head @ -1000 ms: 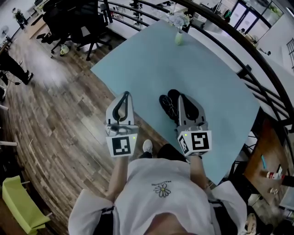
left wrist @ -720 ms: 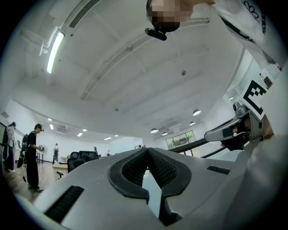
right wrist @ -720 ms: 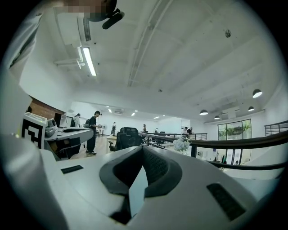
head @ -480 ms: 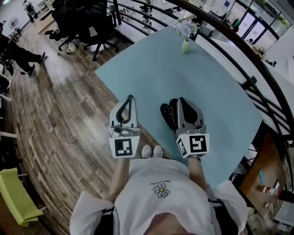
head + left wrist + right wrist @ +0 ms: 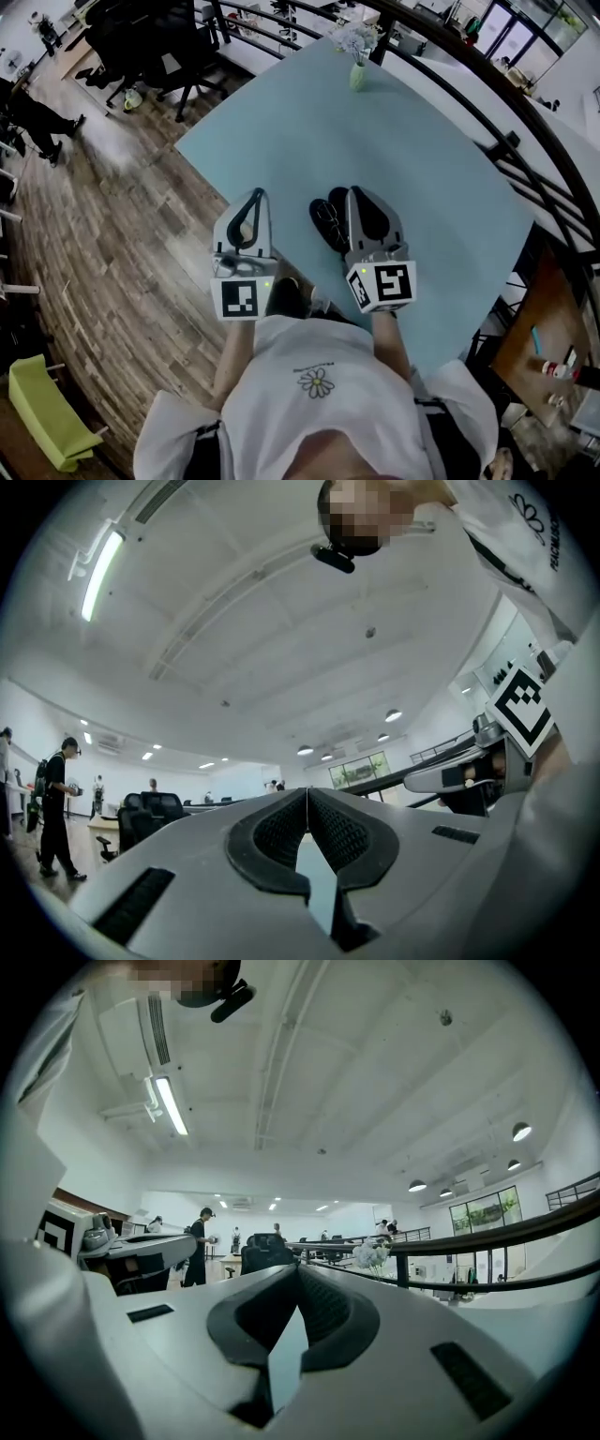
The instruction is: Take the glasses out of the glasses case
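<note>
1. Plainly, two tongs are in the head view, one in each of the person's hands, and each carries one cube with square markers.
2. Left tongs (image 5: 255,195): the tips reach the near edge of the desk (image 5: 422,169), while the body hangs over the wooden floor (image 5: 122,244). In the left gripper view the left tongs (image 5: 306,794) have their two jaws pressed together at the tips, with nothing between them.
3. Right tongs (image 5: 354,193): they are over the desk, pointing away from the person. In the right gripper view the right tongs (image 5: 298,1271) also have the jaws closed tip to tip, gripping nothing.
4. One dark object, the glasses case (image 5: 328,223), lies on the desk just beside the right tongs on their left, and partly under them. Neither pair of tongs has hold of it. Whether it is open, and whether the glasses are in it, cannot be made out.
5. One desk, with a pale blue top, carries the case.
6. One small vase (image 5: 359,77) of pale flowers stands at the desk's far end, well apart from the case.
7. One yellow-green chair (image 5: 47,422) stands on the floor at lower left.
8. One daisy print (image 5: 316,382) shows on the person's white shirt.
</note>
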### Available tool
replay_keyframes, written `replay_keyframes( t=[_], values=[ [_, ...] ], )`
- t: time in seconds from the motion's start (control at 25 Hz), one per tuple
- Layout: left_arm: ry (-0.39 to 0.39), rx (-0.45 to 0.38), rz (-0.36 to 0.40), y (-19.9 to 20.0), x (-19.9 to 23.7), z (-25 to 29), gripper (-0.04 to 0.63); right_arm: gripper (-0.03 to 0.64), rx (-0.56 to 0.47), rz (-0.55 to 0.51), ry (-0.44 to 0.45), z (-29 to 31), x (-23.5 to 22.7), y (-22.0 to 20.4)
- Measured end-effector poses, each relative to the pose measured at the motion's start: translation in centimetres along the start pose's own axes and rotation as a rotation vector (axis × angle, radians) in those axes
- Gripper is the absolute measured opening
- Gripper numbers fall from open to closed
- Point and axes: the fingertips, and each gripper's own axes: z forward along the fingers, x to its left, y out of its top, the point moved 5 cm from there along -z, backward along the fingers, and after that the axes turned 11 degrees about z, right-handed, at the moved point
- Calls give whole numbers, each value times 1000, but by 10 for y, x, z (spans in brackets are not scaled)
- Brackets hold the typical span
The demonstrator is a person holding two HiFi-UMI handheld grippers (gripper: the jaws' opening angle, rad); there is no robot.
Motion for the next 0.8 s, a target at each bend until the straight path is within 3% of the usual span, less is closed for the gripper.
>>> replay_keyframes(
  t=[0.2, 0.44, 0.6, 0.68, 0.8],
  values=[
    [-128, -41, 22, -2, 1, 24, 17, 9, -30, -29, -67, -6, 3, 7],
    [-299, -113, 10, -3, -17, 50, 17, 9, -15, -40, -286, -28, -9, 1],
    [-373, -133, 35, -7, -32, 61, 17, 9, -30, -27, -378, -41, -17, -2],
    [-426, -141, 76, -7, -39, 64, 17, 9, -38, -23, -417, -47, -19, -3],
    [-544, -151, 225, -9, -50, 67, 17, 9, -42, -29, -473, -54, -19, -4]
  ],
)
